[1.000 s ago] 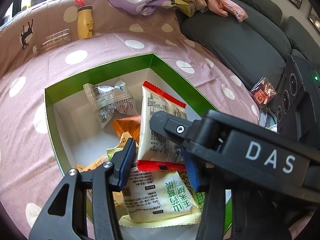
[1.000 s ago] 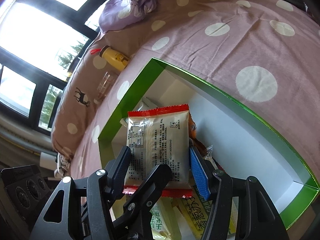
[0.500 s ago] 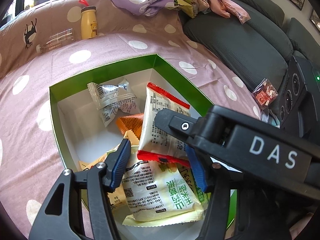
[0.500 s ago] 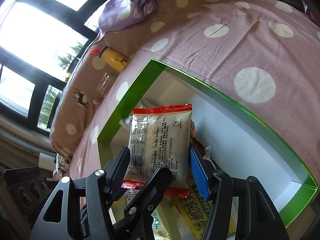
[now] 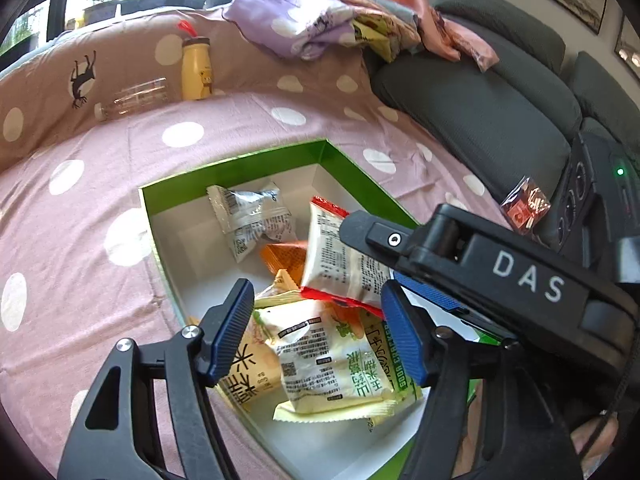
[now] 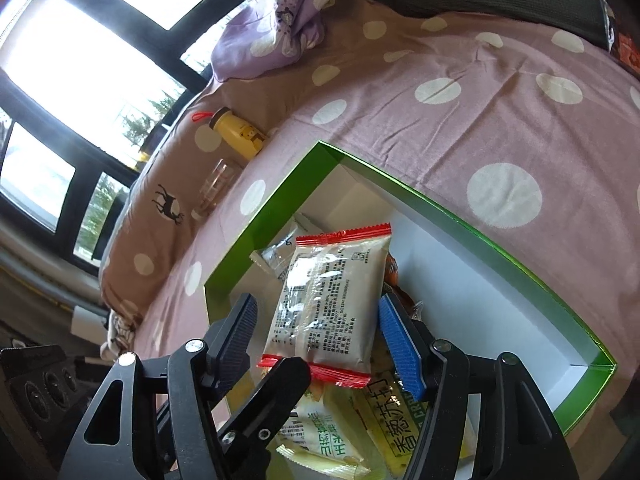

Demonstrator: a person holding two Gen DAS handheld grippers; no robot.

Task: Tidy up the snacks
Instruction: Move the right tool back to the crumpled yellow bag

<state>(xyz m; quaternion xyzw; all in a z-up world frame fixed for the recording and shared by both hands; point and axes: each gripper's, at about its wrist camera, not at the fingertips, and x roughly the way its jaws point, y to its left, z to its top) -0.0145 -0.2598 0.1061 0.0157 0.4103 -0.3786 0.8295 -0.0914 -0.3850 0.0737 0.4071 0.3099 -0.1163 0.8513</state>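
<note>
A green box [image 5: 240,160] with white inside lies on a pink dotted cover and holds several snack packets. My left gripper [image 5: 320,332] hangs over its near end, jaws opening, with a yellow-green packet [image 5: 332,368] lying loose below them. A silver packet [image 5: 248,216] and an orange packet [image 5: 284,256] lie further in. My right gripper [image 6: 318,338] is over the box [image 6: 280,216], jaws opening around a red-edged packet [image 6: 328,304]. The left pad stands clear of the packet, which is tilted. In the left wrist view this packet [image 5: 344,264] hangs beside the right gripper's finger [image 5: 372,236].
A yellow bottle [image 5: 196,68] and a lying glass [image 5: 136,96] sit at the back of the cover. A heap of cloths [image 5: 304,24] lies beyond. Grey cushions [image 5: 480,112], a small red packet [image 5: 524,204] and a black device [image 5: 600,200] are to the right.
Both pairs of jaws have widened. My left gripper has drawn back and up from the packets. The red-edged packet has come loose from the right gripper's left pad and tilted.
</note>
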